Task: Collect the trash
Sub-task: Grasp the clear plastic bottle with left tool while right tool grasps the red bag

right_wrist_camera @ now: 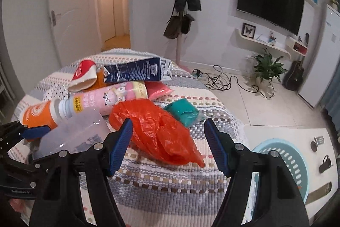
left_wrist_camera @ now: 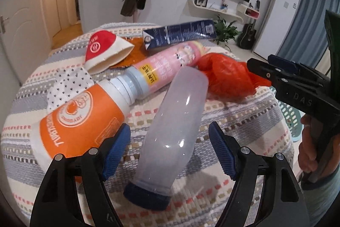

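Note:
Trash lies piled on a round table with a striped woven cloth. A clear plastic bottle with a dark blue cap lies between the open fingers of my left gripper. An orange-labelled bottle, a pink tube, a dark blue carton, a crushed red and white cup and a red plastic bag lie behind it. My right gripper is open over the red plastic bag. A teal wad lies beyond the bag.
A light blue perforated basket stands on the floor right of the table. Cables, a potted plant and a guitar are on the tiled floor beyond. A coat rack stands behind the table.

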